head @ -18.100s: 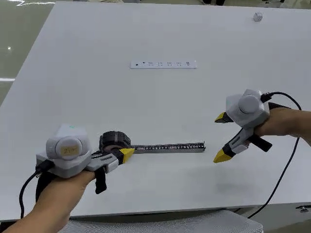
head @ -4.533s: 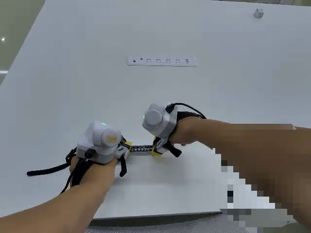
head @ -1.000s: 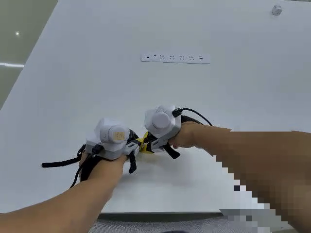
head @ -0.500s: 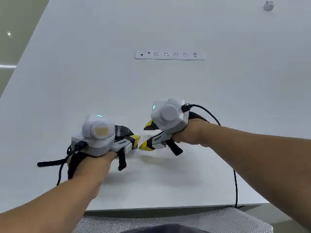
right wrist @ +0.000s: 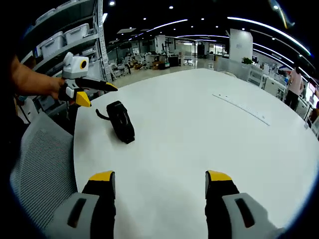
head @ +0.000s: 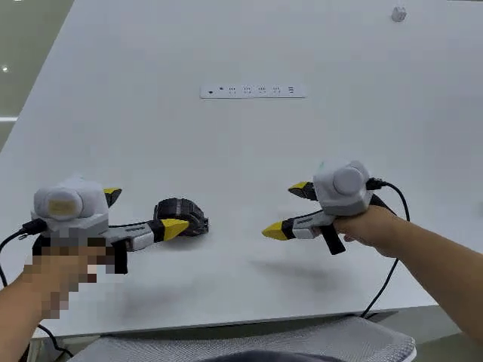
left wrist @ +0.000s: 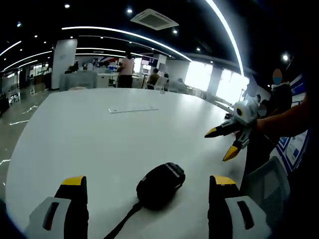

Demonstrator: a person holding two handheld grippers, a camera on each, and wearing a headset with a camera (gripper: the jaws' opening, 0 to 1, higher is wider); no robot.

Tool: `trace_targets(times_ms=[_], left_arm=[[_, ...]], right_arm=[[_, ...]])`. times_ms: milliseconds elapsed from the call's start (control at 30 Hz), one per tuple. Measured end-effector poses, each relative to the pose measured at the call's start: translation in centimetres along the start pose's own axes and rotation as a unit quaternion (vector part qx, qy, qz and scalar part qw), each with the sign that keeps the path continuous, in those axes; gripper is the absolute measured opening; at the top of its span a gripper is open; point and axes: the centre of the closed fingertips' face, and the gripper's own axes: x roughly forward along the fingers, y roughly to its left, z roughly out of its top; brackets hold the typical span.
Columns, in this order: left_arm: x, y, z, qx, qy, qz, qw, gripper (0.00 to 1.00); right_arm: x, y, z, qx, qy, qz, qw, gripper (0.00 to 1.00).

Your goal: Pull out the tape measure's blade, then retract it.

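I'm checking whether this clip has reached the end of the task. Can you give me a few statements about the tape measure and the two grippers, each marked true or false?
1. The tape measure's blade lies pulled out across the table. False: the tape measure sits on the table with no blade showing outside its case.
2. The left gripper is open and not clamping the tape measure. True: the left gripper has its fingers spread, with the case lying ahead of them.
3. The right gripper is shut on the tape measure. False: the right gripper is open, holds nothing and is well apart from the case.
4. A power strip lies on the table beyond both grippers. True: the power strip lies farther back.
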Motion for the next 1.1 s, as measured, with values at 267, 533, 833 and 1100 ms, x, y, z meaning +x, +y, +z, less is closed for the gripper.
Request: trace_targets(times_ms=[267, 533, 833, 1100], left_arm=[[-3.8, 2.0, -0.6, 0.048, 0.002, 0.007, 0.9988, 1.0], [-8.6, 4.1, -1.7, 0.012, -0.007, 0.027, 0.9995, 1.0], [-11.4, 2.6, -2.4, -0.001, -0.005, 0.025, 0.9997, 1.0], [-12.5, 2.4, -2.4, 0.011, 0.001, 0.026, 0.9996, 1.0]], right_arm=[[-3.9, 0.3, -1.6, -0.01, -0.004, -0.034, 0.9994, 0.92], [-8.3, -1.1, -3.4, 0.034, -0.025, -0.079, 0.996, 1.0], [-12.1, -0.3, -5.8, 0.057, -0.029, -0.114, 0.9915, 1.0], [-15.8, 0.7, -7.2, 0.028, -0.016, -0.116, 0.9928, 1.0]])
